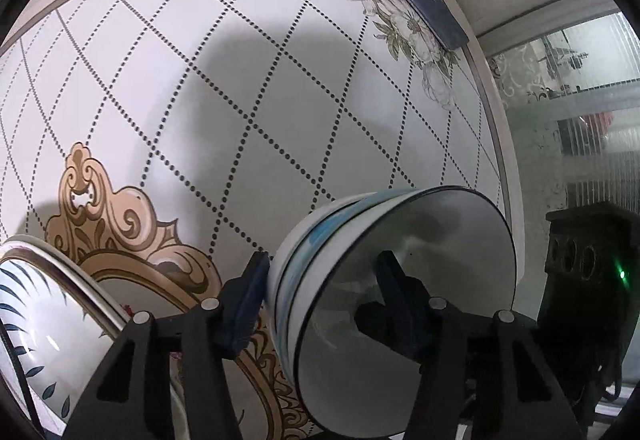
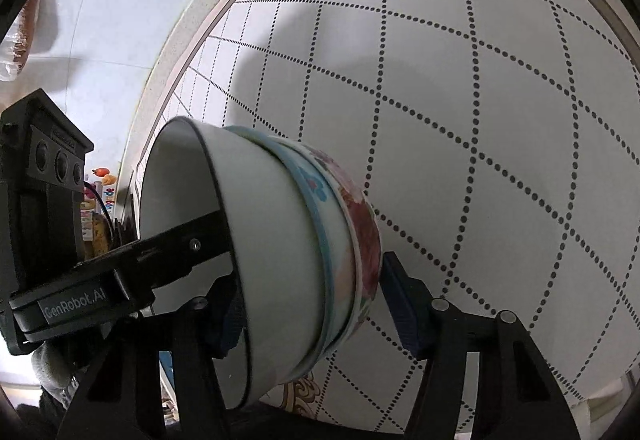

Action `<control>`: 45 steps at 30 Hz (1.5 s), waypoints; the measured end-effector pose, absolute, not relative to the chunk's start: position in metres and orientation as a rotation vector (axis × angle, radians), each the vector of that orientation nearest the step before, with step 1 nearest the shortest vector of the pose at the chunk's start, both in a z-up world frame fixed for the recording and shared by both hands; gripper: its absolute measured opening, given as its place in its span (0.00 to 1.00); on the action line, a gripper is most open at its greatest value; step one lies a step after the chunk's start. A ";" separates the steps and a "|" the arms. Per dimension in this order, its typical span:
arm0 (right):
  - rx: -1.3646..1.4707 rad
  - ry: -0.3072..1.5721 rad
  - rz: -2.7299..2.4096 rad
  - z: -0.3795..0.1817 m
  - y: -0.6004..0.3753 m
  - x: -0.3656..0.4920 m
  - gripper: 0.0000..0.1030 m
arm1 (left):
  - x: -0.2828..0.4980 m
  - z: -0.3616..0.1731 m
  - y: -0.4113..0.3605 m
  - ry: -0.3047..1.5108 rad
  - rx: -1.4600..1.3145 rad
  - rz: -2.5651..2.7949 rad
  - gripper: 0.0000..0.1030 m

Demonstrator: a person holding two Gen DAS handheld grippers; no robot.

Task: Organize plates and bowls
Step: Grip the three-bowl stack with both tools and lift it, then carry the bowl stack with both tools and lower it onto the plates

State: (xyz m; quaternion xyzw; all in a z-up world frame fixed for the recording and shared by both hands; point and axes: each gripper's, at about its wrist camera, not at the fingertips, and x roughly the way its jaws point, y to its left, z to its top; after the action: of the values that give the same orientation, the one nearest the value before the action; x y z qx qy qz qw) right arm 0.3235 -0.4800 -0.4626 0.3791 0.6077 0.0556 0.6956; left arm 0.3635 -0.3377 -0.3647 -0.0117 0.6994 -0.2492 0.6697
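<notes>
You're gripping the bowl stack (image 1: 392, 304) w/ both sets of jaws, one finger inside the rim, one outside. It's tilting above the table (image 1: 240, 79), plate (image 1: 48, 320) off its left.

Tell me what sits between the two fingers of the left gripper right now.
The wall of the nested bowl stack: in the left wrist view, one finger of the left gripper is outside it, the other inside the top bowl.

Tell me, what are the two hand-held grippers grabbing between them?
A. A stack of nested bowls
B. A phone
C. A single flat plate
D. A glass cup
A: the stack of bowls shows three nested rims, one finger of each hand-held gripper inside the top bowl and one outside.
</notes>
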 end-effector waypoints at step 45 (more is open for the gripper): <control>0.488 1.506 0.597 -0.438 -0.237 0.393 0.62 | 0.347 -0.335 -0.082 1.474 -0.376 -0.097 0.51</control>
State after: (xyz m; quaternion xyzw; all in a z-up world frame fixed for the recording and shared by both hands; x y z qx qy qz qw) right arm 0.3930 -0.2373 -0.4378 0.2160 0.6663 0.2643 0.6630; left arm 0.3467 -0.0817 -0.3352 -0.1702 0.6676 -0.0440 0.7235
